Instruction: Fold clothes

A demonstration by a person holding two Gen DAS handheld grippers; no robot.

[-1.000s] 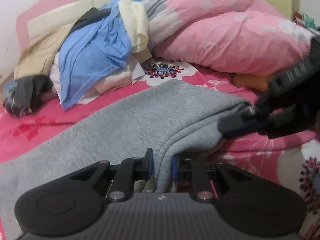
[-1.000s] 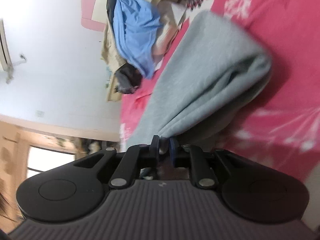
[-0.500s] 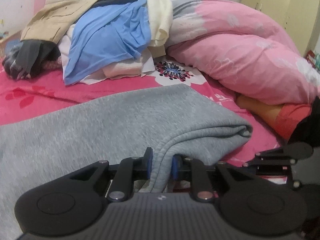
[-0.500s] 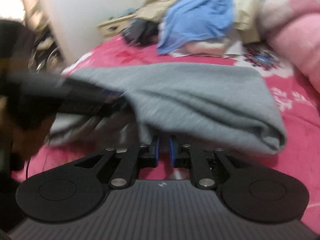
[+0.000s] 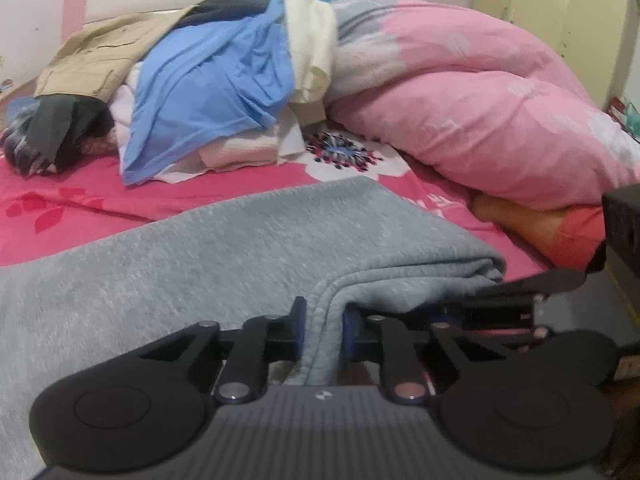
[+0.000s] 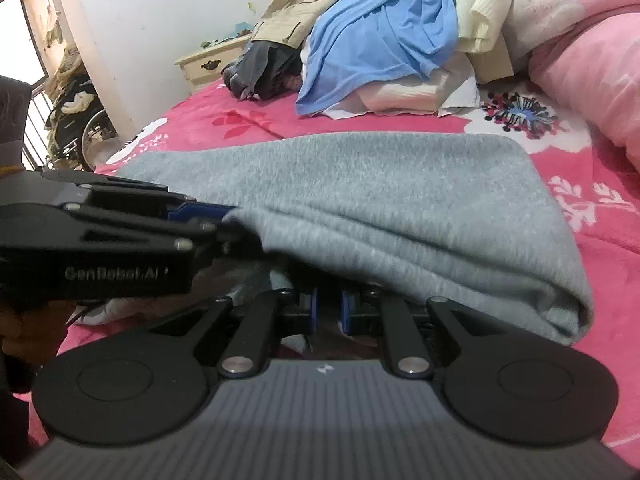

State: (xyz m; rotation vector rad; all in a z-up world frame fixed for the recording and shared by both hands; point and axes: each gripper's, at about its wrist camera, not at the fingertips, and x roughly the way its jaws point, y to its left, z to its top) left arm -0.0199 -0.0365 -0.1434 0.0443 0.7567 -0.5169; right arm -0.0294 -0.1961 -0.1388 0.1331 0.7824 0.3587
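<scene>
A grey fleece garment (image 5: 240, 256) lies folded over on the pink bed sheet (image 5: 60, 208). My left gripper (image 5: 323, 320) pinches its near hem; the jaws are closing with the grey cloth pressed between the blue pads. In the right wrist view the same garment (image 6: 360, 184) drapes over my right gripper (image 6: 329, 308), which is shut on the lower edge of the fold; the cloth hides the tips. The left gripper (image 6: 224, 216) grips the hem at the left there. The right gripper (image 5: 492, 292) shows low at the right of the left wrist view.
A heap of clothes with a blue garment (image 5: 208, 92) and a beige jacket (image 5: 92, 56) lies at the bed's head. A pink duvet (image 5: 480, 100) fills the right. A cream nightstand (image 6: 208, 64) and a wheelchair (image 6: 76, 120) stand left of the bed.
My right gripper rolled from sideways to level and moved along the garment's near edge, closer to the left gripper. The left gripper rolled slightly and kept its hold on the hem.
</scene>
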